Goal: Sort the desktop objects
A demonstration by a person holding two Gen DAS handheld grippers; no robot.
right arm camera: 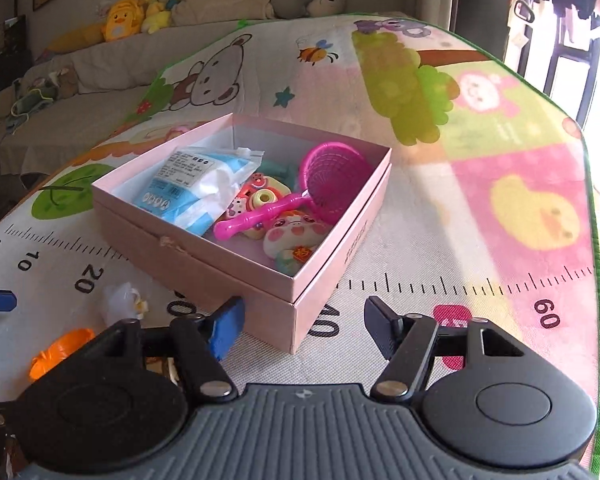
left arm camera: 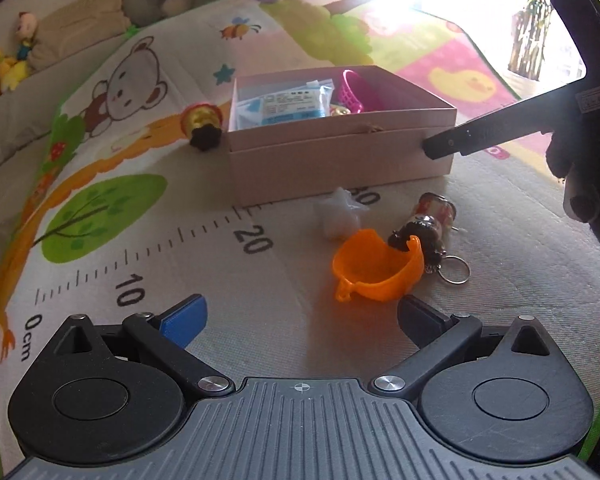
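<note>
A pink cardboard box (right arm camera: 220, 276) stands open on the play mat. It holds a blue-and-white packet (right arm camera: 188, 184), a pink toy net (right arm camera: 324, 176) and small toys. In front of the box (left arm camera: 320, 168) lie a white star-shaped piece (left arm camera: 340, 216), an orange plastic cup (left arm camera: 376, 272) and a doll keychain (left arm camera: 428, 224). A gold toy with a black cap (left arm camera: 202, 124) lies at the box's left end. My left gripper (left arm camera: 300, 314) is open just short of the orange cup. My right gripper (right arm camera: 304, 320) is open near the box's front corner, with nothing held.
The printed play mat (right arm camera: 480, 208) with its ruler markings covers the surface; its green edge runs along the right. A sofa with plush toys (right arm camera: 120, 20) and cushions sits behind the mat. Bright window light glares at the back right.
</note>
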